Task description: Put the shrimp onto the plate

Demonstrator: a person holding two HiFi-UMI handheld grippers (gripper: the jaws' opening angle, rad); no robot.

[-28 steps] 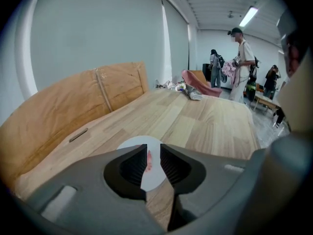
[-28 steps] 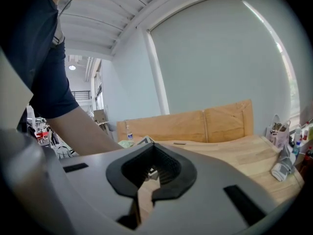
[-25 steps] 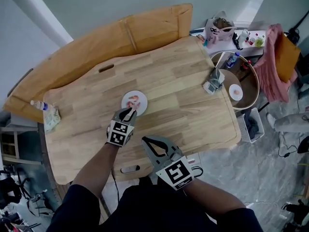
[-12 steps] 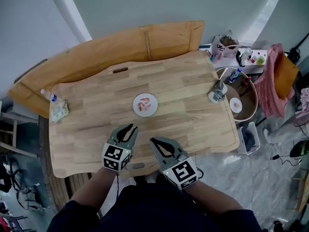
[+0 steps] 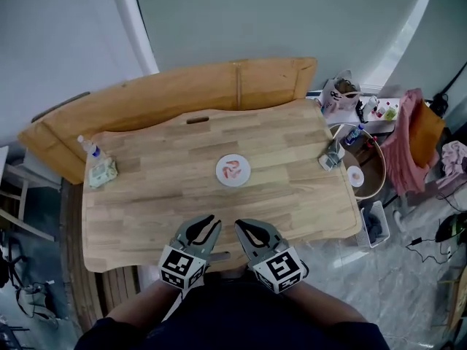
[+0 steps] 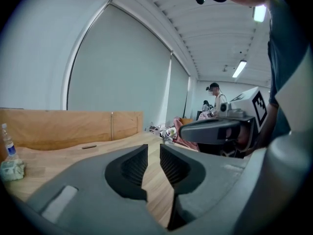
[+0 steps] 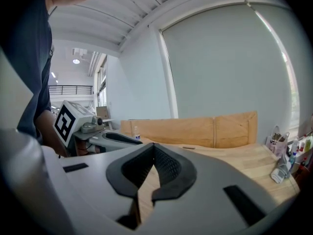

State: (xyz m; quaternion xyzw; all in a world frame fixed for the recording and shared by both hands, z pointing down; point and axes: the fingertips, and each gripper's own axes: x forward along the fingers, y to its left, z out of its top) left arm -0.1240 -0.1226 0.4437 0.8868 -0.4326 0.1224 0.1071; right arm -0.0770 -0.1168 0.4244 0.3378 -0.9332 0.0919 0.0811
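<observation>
Since the shrimp (image 5: 233, 169) lies on the plate (image 5: 222, 177) in the middle of the bench (image 5: 146, 195), the placing looks done. The sound course is to leave both alone and hold the tools clear of them. The left tool (image 5: 209, 224) hangs over the bench's near edge, jaws a narrow slit apart with nothing between them. The right tool (image 5: 242, 227) sits just beside it, tips meeting, also empty. Both point toward the far side, well short of the plate, forearms close to the body.
</observation>
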